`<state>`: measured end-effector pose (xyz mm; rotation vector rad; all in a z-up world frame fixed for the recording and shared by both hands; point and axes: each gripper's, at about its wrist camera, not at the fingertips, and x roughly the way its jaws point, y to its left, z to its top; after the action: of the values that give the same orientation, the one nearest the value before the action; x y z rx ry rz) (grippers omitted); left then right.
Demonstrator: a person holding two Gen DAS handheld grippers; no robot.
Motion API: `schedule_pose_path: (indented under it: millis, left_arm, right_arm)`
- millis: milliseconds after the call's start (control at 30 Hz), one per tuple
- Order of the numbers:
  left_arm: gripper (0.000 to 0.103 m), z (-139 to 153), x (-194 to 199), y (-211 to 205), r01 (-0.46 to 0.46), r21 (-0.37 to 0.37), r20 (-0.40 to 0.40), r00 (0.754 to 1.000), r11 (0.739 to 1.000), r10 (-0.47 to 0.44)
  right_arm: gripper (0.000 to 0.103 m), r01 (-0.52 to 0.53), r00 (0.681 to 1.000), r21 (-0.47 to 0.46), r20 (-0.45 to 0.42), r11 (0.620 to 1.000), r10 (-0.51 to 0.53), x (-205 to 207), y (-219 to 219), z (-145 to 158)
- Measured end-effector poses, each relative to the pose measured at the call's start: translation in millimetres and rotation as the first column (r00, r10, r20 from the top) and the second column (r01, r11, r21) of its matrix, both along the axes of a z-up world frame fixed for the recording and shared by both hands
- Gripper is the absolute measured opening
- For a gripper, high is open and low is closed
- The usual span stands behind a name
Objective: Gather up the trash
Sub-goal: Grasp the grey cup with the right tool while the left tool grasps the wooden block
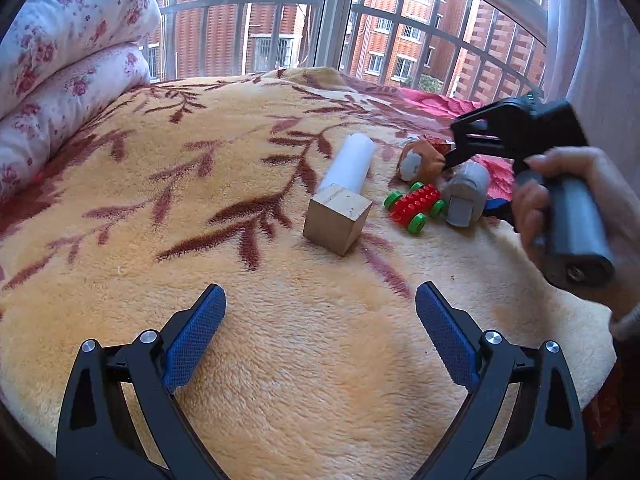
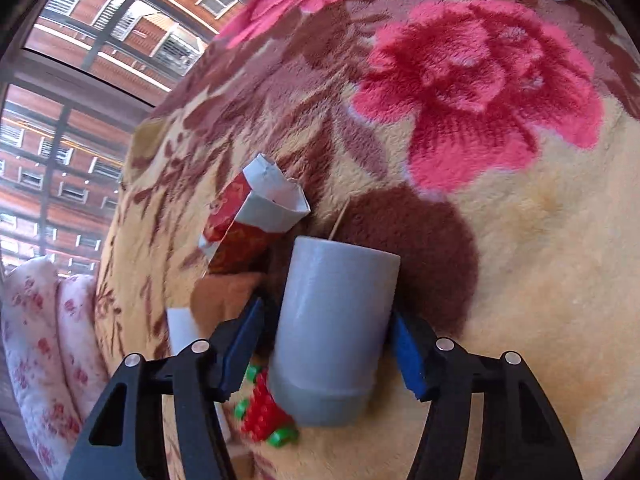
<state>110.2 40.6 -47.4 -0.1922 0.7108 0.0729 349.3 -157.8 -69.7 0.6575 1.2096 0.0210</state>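
A grey plastic cup (image 2: 336, 332) lies on the flowered blanket (image 1: 280, 360) between the jaws of my right gripper (image 2: 327, 308). The right pad is at its side; a narrow gap shows at the left pad. A torn red and white wrapper (image 2: 256, 216) lies just beyond the cup, with a thin wooden stick (image 2: 340, 220) beside it. In the left wrist view a hand (image 1: 536, 200) holds the right gripper (image 1: 470, 186) over the cup (image 1: 466, 194). My left gripper (image 1: 320, 300) stands open above bare blanket, nothing between its fingers.
A wooden cube (image 1: 338, 224), a white roll (image 1: 352, 164), a red toy car with green wheels (image 1: 416, 206) and a brown and grey soft thing (image 1: 420, 160) lie close to the cup. A folded floral quilt (image 1: 60, 60) sits at the left. A barred window (image 1: 320, 12) stands behind the bed.
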Motion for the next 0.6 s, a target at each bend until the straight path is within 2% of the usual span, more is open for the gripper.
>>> schedule_pose_path:
  millis: [67,133,233,300,400,500,600]
  left_arm:
    - [0.093,-1,1,2,-0.002,-0.01,0.0,1.0,1.0,0.002]
    - [0.093,-3,3,3,-0.004,-0.018,-0.009,1.0,1.0,0.004]
    - [0.093,-5,6,3,-0.011,-0.015,-0.026,1.0,1.0,0.011]
    - [0.093,-5,6,1,-0.014,0.004,-0.034,0.999,1.0,0.014]
    - [0.093,-4,10,-3,-0.015,0.039,-0.062,0.998,0.999,0.018]
    - [0.093,2,23,-3,-0.026,0.046,-0.11,0.993,0.999,0.031]
    - [0.093,8,38,-2,-0.048,0.035,-0.141,0.989,0.998,0.053]
  right_arm:
    - [0.058,0.015,1.0,-0.036,-0.015,0.999,-0.015,4,5,-5]
    - [0.047,0.007,1.0,-0.11,-0.011,0.994,-0.008,1,12,-3]
    - [0.046,-0.099,0.993,-0.18,0.043,0.979,0.108,-12,18,1]
    - [0.046,-0.154,0.981,-0.157,0.092,0.976,0.169,-27,9,6]
    - [0.046,-0.178,0.966,-0.108,0.168,0.978,0.195,-48,-17,18]
    - [0.046,-0.238,0.921,-0.15,0.28,0.96,0.272,-84,-43,41]
    - [0.046,-0.281,0.843,-0.239,0.402,0.929,0.359,-138,-67,63]
